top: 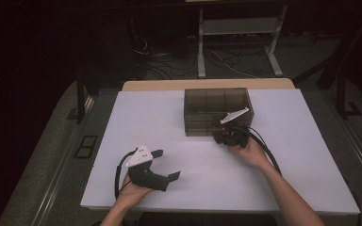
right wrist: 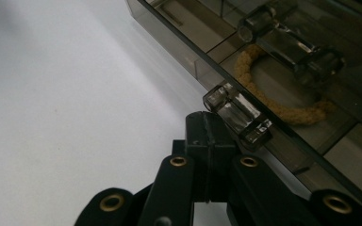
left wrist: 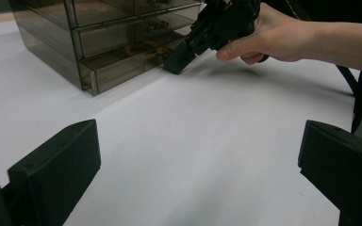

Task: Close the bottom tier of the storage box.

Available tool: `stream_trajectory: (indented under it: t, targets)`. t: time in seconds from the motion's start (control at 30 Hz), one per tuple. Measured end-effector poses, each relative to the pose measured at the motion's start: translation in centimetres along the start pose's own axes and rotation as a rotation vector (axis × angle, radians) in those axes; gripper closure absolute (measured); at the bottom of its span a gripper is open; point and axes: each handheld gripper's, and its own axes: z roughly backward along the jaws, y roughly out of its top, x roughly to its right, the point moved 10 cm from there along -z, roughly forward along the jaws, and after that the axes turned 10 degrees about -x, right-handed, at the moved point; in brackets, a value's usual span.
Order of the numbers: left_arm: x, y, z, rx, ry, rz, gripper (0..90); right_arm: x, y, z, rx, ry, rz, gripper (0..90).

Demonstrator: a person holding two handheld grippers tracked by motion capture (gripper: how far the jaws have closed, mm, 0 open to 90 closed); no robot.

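Currently right gripper [right wrist: 207, 141] jaws shut, tips just beside the clear handle [right wrist: 238, 117] of the smoked drawer box's [top: 217, 110] bottom drawer, mid-frame; left gripper [top: 162, 165] jaws wide, well apart lower left.

On the one white rectangular table [top: 169, 122] stands one smoked, see-through plastic drawer cabinet [top: 217, 101] at the far right. Two clear handles [right wrist: 238, 117] show on its drawer fronts. One tan rope ring [right wrist: 273, 101] lies inside. Two black handheld grippers are present: left gripper [top: 167, 165], right gripper [right wrist: 207, 127].
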Motion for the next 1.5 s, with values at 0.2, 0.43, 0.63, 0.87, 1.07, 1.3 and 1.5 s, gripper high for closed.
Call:
stream_trajectory:
  t: [0.2, 0.43, 0.63, 0.87, 1.07, 1.3, 1.5]
  targets:
    - [0.0, 0.0, 0.0, 0.002, 0.0, 0.001, 0.0, 0.2, 0.2, -0.1, -0.002, -0.006, -0.003, 88.8]
    - [0.0, 0.0, 0.0, 0.003, 0.0, 0.001, 0.0, 0.4, 0.3, -0.1, 0.003, -0.011, -0.009, 88.8]
    - [0.0, 0.0, 0.0, 0.003, 0.0, 0.0, 0.0, 0.5, 0.4, -0.2, 0.005, -0.019, -0.013, 88.8]
    - [0.0, 0.0, 0.0, 0.004, 0.001, 0.0, 0.0, 0.7, 0.6, -0.2, 0.009, -0.03, -0.023, 88.8]
    - [0.0, 0.0, 0.1, 0.005, 0.0, 0.001, 0.0, 1.0, 0.8, -0.3, 0.017, -0.034, -0.028, 88.8]
    - [0.0, 0.0, 0.1, 0.003, 0.0, -0.002, 0.0, 1.1, 0.9, -0.4, 0.023, -0.042, -0.035, 88.9]
    - [0.0, 0.0, 0.0, 0.0, 0.0, 0.0, 0.0, 1.1, 0.9, -0.4, 0.021, -0.04, -0.037, 88.8]
